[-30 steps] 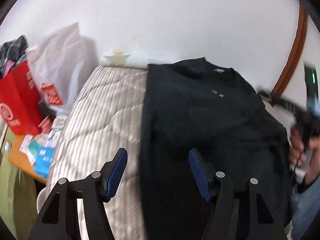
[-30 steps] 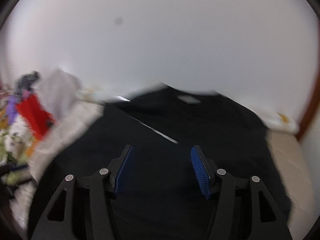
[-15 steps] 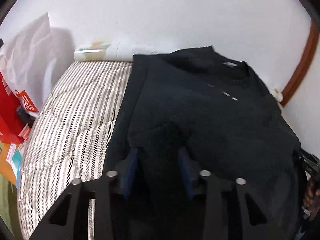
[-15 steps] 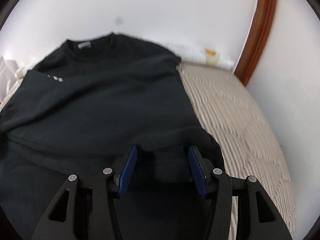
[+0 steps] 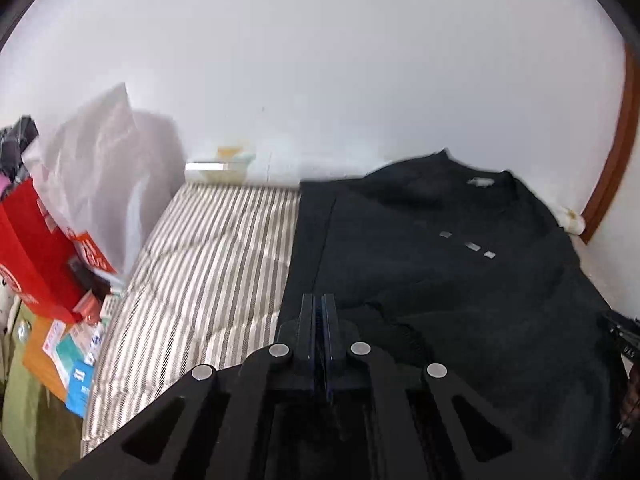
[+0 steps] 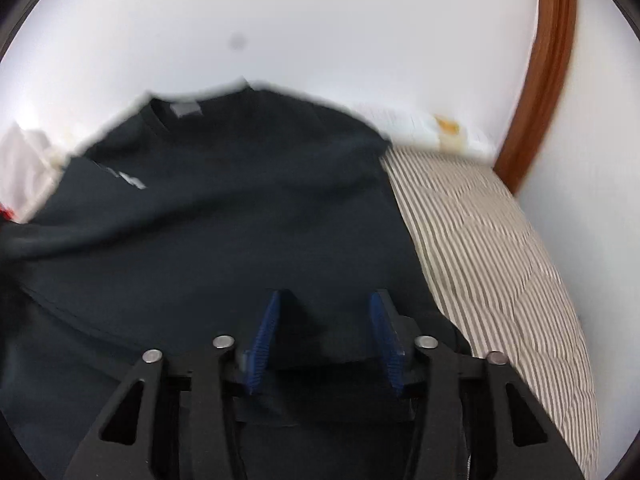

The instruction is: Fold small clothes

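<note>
A black T-shirt (image 5: 440,264) lies spread on a striped mattress (image 5: 208,264), its collar toward the far wall. My left gripper (image 5: 319,312) is shut on the shirt's lower left hem, the blue pads pressed together with dark fabric between them. In the right wrist view the shirt (image 6: 224,216) fills the left and middle. My right gripper (image 6: 326,320) is open, its blue pads astride a raised fold of the shirt's lower right edge; the fabric sits between the pads without being pinched.
A red bag (image 5: 28,248) and a white plastic bag (image 5: 100,176) stand left of the mattress, with boxes and packets (image 5: 76,344) below them. A white wall runs behind. A brown wooden frame (image 6: 548,72) stands at the right, beside bare striped mattress (image 6: 496,264).
My left gripper has closed on the shirt's hem and lifted slightly. My right gripper has stayed open around the fabric fold and has shifted a little, blurring the view.
</note>
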### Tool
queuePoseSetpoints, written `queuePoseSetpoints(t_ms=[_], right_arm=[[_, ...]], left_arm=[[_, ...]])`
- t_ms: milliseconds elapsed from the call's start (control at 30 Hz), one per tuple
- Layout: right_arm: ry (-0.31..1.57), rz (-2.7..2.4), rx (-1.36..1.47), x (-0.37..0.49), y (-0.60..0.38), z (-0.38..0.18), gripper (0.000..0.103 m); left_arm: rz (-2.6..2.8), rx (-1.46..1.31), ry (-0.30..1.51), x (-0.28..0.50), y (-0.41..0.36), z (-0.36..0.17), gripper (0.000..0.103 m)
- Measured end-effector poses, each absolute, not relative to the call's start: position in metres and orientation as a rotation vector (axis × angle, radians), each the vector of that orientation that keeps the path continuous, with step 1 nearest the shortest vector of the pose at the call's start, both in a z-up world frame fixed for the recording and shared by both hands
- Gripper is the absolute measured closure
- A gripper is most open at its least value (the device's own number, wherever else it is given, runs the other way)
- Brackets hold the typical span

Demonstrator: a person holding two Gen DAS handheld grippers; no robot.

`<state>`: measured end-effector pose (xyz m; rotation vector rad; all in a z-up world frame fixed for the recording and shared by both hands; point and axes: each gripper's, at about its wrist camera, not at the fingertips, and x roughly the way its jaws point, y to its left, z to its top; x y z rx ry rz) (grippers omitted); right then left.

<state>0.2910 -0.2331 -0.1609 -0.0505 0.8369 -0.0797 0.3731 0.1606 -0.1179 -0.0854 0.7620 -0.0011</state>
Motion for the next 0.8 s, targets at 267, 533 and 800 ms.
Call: queuePoseSetpoints(t_ms=[267, 533, 800], right_arm=[[0.832, -0.088, -0.065, 0.264, -0.237, -0.167, 0.069], [0.768, -0.107, 0.095, 0.216, -0.261, -0.144, 0.066], [0.760, -0.166, 0.044, 0.160, -0.277, -0.134, 0.066]], left_arm=[[0.011, -0.076, 0.860, 0.378, 0.158, -0.146, 0.098], [0.005, -0.046, 0.846, 0.347, 0.151, -0.130, 0.090], [-0.030, -0.068, 0.845, 0.291, 0.147, -0.115, 0.087]])
